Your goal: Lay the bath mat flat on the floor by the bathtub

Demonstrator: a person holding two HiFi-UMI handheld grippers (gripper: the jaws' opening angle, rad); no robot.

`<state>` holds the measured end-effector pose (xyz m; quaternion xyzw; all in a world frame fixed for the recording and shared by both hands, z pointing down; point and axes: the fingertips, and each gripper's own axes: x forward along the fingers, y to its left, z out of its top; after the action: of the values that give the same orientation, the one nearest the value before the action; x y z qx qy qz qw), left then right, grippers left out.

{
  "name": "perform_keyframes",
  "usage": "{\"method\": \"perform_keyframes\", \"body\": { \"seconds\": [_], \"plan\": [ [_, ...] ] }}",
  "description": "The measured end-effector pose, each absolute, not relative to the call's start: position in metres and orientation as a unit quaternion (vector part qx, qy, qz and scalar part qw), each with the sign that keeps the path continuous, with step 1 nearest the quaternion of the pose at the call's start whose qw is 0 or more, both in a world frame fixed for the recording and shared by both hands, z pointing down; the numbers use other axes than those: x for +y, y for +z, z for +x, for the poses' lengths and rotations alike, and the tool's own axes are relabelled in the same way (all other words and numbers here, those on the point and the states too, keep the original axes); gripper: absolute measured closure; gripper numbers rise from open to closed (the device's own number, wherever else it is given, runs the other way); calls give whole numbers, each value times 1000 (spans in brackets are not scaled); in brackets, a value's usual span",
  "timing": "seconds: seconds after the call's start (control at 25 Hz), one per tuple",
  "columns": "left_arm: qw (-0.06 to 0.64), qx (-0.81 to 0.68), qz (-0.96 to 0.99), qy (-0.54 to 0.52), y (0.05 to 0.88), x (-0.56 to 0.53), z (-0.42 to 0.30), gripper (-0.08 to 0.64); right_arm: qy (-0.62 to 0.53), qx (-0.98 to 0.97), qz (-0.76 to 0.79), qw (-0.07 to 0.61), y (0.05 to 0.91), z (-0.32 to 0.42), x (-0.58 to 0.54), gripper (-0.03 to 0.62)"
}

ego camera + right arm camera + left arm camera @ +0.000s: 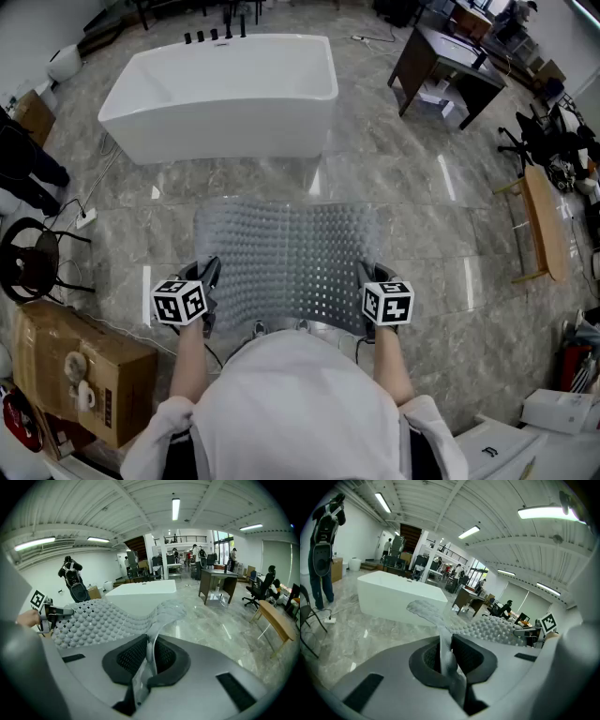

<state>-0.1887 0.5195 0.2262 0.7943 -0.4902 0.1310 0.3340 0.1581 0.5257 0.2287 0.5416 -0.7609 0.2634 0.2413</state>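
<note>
Left gripper [449, 657]: closed on the near left corner of the bath mat [286, 262]. Its own view shows the clear edge pinched between the dark pads.
Right gripper [149, 654]: closed on the near right corner of the mat, with the thin edge standing upright between its pads.
Bath mat: translucent, covered in bumps and holes. It is stretched from one gripper to the other and runs ahead of both toward the bathtub [225, 94]. It is rippled rather than flat.
Bathtub: white and freestanding, straight ahead of the grippers, past the mat's far edge.
Floor [422, 234]: glossy grey stone tiles under the mat and around the tub.
Head view alone: gives the mat's whole outline, with both grippers at its near edge. A cardboard box [80, 370] sits out to the left of the left gripper.
Left gripper view alone: the far left corner of the mat curls up ahead of the gripper. A standing person [321, 559] is off to its left.
Right gripper view alone: the far right corner lifts ahead of the gripper. A dark desk [216, 581] stands ahead to its right.
Not settled by any view: whether the mat's far edge touches the floor.
</note>
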Motion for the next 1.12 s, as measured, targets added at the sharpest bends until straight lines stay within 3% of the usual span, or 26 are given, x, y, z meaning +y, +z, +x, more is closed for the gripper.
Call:
{"method": "perform_keyframes", "body": {
  "seconds": [1.12],
  "plan": [
    [354,-464,801,133,244,532,-225,515,286,-749,552,231,236,113,545,549]
  ]
}}
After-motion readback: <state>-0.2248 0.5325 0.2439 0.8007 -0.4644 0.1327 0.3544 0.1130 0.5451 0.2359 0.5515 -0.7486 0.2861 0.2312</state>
